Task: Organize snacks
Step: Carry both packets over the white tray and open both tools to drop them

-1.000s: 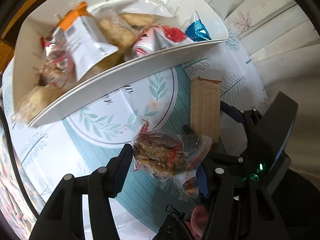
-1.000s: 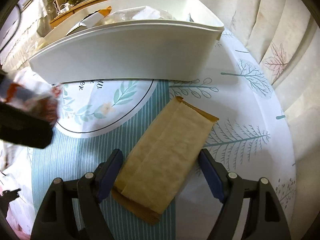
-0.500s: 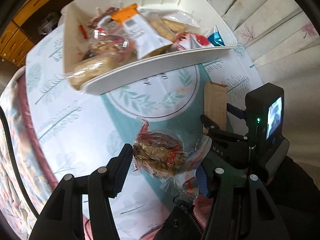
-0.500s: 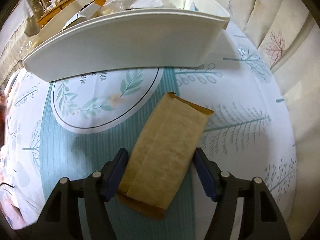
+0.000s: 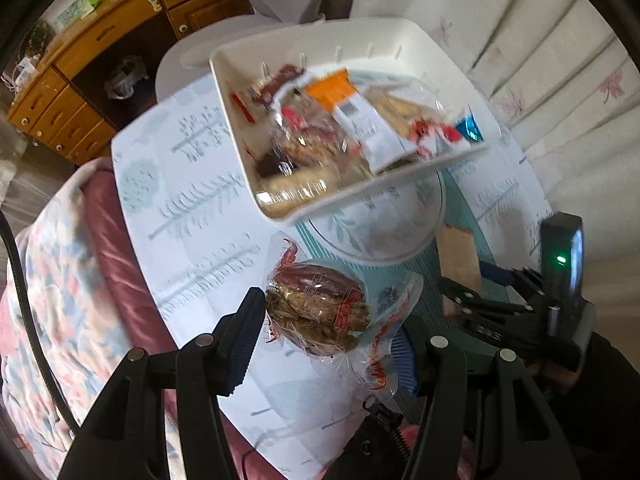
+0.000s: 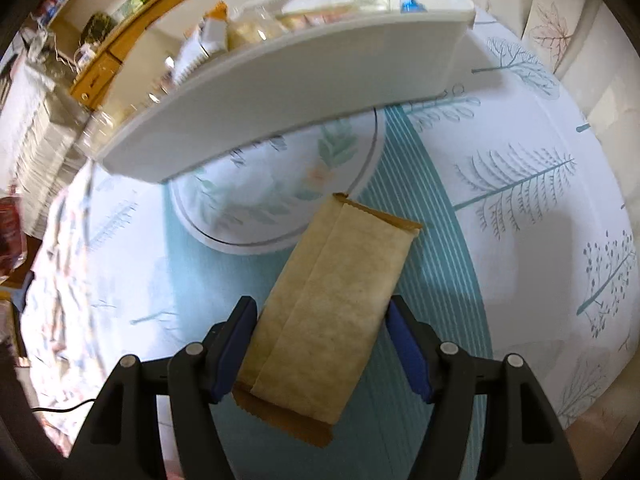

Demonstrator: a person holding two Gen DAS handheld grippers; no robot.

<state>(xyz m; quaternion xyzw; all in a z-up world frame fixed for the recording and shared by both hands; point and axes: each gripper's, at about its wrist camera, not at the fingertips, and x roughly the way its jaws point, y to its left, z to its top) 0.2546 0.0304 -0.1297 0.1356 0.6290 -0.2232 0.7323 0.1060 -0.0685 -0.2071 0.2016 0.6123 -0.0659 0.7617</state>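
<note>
the left tool is closed partway on a clear-wrapped snack, its pads pinching the crinkly bag, held above the near edge of the counter. the right tool has its jaws set around a tan paper packet; the pads sit at the packet's sides, and i cannot tell if they press it or if it has left the counter. just beyond both, toward the far side, stands the white bin, already crowded with wrapped snacks. to do this step well, i'd carry the clear bag high over the bin's near wall, aim for a gap in the pile, and loosen only once it is inside, since the slack film could snag on the rim.
</note>
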